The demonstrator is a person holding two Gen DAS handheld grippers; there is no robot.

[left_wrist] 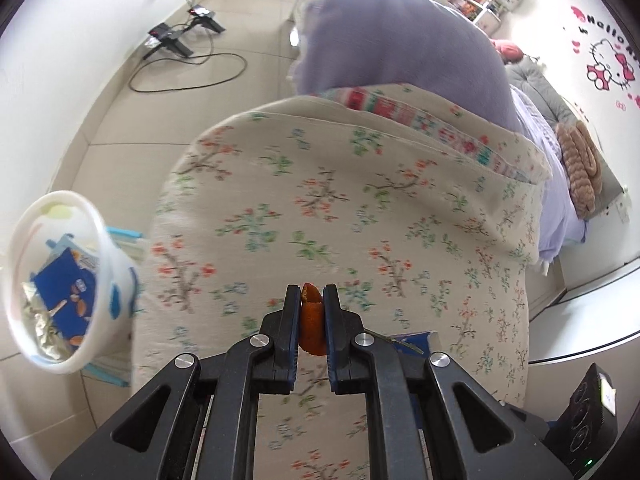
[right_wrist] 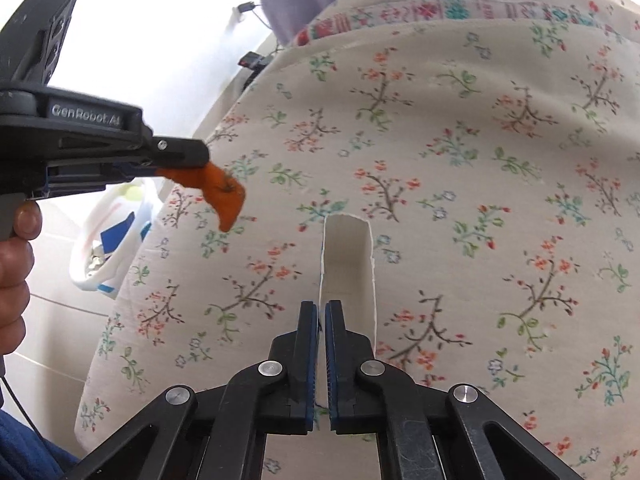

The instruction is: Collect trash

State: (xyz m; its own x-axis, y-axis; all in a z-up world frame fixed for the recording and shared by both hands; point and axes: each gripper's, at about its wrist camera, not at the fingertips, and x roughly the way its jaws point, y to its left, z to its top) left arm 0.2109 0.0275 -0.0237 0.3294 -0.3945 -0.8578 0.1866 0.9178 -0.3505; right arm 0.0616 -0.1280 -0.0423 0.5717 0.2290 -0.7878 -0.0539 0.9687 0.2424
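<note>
My left gripper (left_wrist: 312,294) is shut on a piece of orange peel (left_wrist: 311,320), held above the floral bedding (left_wrist: 360,208). In the right wrist view the left gripper (right_wrist: 200,164) enters from the left with the orange peel (right_wrist: 224,196) hanging from its tip. My right gripper (right_wrist: 321,308) is shut on the edge of a white torn piece of card or wrapper (right_wrist: 348,264) that stands up over the bedding. A white trash bin (left_wrist: 60,280) with blue wrappers and foil inside sits on the floor at left, below the bed edge; it also shows in the right wrist view (right_wrist: 116,240).
A purple pillow (left_wrist: 400,40) lies beyond the floral cover. Black tracker stands and a cable (left_wrist: 180,40) are on the tiled floor. A brown plush (left_wrist: 580,164) and a grey jacket (left_wrist: 536,84) lie by the wall. A black device (left_wrist: 588,412) sits at the lower right.
</note>
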